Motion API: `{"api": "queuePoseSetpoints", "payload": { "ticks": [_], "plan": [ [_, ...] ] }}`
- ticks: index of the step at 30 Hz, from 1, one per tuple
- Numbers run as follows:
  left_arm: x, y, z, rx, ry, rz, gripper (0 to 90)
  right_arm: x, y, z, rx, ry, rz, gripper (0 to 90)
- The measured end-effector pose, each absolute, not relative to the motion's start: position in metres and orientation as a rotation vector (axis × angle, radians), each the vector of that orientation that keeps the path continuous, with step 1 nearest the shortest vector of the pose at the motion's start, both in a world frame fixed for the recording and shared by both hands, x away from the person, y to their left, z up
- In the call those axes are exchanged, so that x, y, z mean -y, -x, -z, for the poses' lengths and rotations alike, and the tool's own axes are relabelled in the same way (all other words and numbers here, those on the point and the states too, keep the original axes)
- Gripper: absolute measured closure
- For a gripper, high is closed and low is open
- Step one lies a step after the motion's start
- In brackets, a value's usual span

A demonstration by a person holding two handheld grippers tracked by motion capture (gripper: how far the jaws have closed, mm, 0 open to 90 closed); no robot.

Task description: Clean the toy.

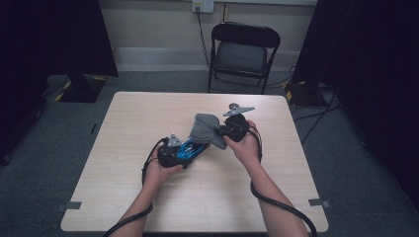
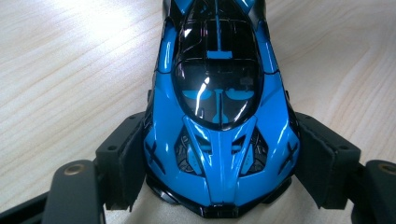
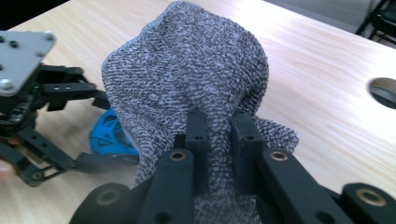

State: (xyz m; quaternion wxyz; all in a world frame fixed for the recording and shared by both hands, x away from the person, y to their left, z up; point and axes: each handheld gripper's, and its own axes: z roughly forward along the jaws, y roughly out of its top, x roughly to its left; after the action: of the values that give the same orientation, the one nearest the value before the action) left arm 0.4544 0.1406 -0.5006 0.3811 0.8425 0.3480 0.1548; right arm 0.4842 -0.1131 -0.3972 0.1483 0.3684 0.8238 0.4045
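A glossy blue and black toy car [image 2: 219,112] rests on the wooden table [image 1: 148,113], and my left gripper [image 2: 219,179] is shut on its sides near one end, pads pressed against the body. In the high view the car [image 1: 190,149] lies between the two hands. My right gripper [image 3: 220,140] is shut on a grey knitted cloth [image 3: 187,79], pinching a fold of it. The cloth [image 1: 207,129] hangs above and to the right of the car, lifted off the table, and hides part of the car in the right gripper view.
A black folding chair [image 1: 244,52] stands beyond the table's far edge. Dark curtains flank both sides of the room. A round hole [image 3: 384,92] is cut in the tabletop at the right. Cables trail from both grippers toward the near table edge.
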Motion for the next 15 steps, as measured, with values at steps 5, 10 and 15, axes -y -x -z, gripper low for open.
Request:
{"api": "queuePoseSetpoints", "payload": {
  "ticks": [5,10,15],
  "plan": [
    [-0.141,-0.454,0.501,-0.888,-2.149,-0.395,25.8,0.095,-0.481,0.400,-2.417,-1.011,-1.149,79.8],
    [-0.141,-0.454,0.501,-0.889,-2.148,-0.394,25.9,0.083,-0.480,0.410,-2.459,-0.994,-1.141,79.8],
    [-0.141,-0.454,0.501,-0.888,-2.149,-0.395,25.8,0.076,-0.478,0.422,-2.507,-0.980,-1.129,79.8]
  ]
}}
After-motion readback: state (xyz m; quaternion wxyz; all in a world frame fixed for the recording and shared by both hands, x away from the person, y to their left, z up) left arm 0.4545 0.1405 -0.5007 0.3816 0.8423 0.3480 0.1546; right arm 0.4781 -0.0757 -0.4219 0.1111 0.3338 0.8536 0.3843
